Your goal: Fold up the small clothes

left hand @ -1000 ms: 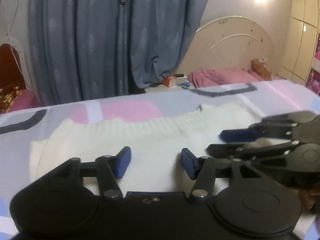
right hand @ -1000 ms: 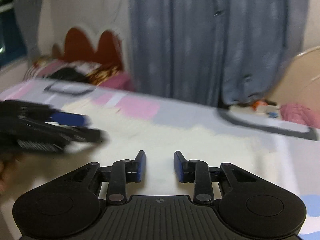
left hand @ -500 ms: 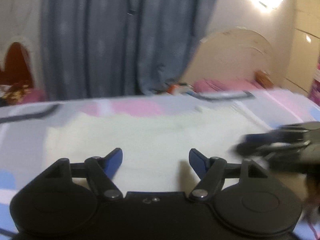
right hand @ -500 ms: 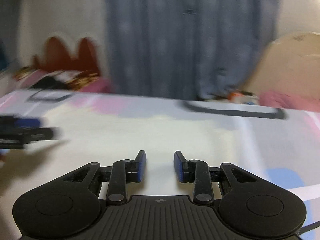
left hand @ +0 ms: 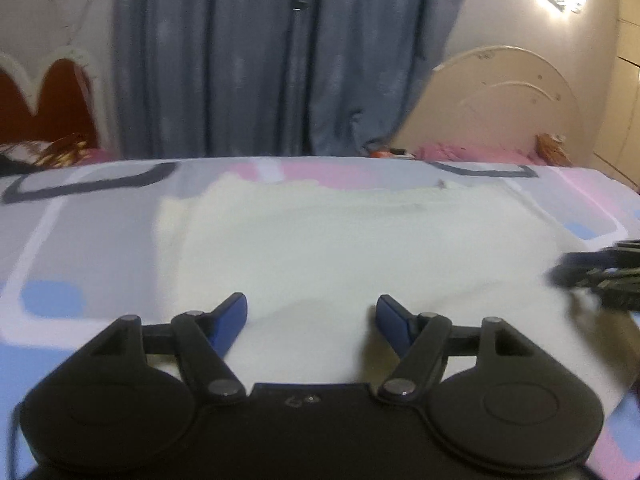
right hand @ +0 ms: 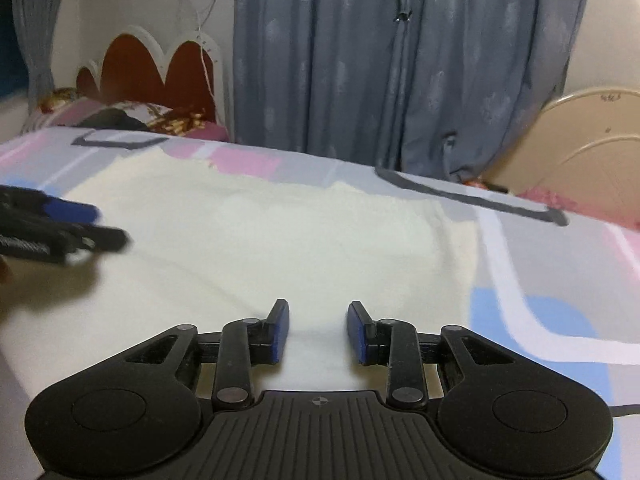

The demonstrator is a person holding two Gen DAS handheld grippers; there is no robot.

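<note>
A cream knitted garment (left hand: 340, 248) lies flat on the patterned bed sheet (left hand: 80, 240). My left gripper (left hand: 311, 304) hovers over its near edge, jaws wide open with nothing between them. The right gripper (left hand: 568, 268) shows blurred at the right edge of the left wrist view. In the right wrist view the garment (right hand: 260, 240) spreads ahead and to the left. My right gripper (right hand: 318, 308) stands over its near part with a narrow gap between the blue pads (right hand: 280, 328), empty. The left gripper (right hand: 92, 224) reaches in from the left.
The sheet (right hand: 540, 280) has pink, grey and blue blocks. Blue curtains (left hand: 260, 60) hang behind the bed. A red scalloped headboard (right hand: 156, 68) stands at the far left, and a cream headboard (left hand: 508, 104) with pink bedding at the far right.
The left jaws have widened. The two grippers have drawn apart sideways: the right one now sits at the edge of the left view, and the left one lies further left in the right view.
</note>
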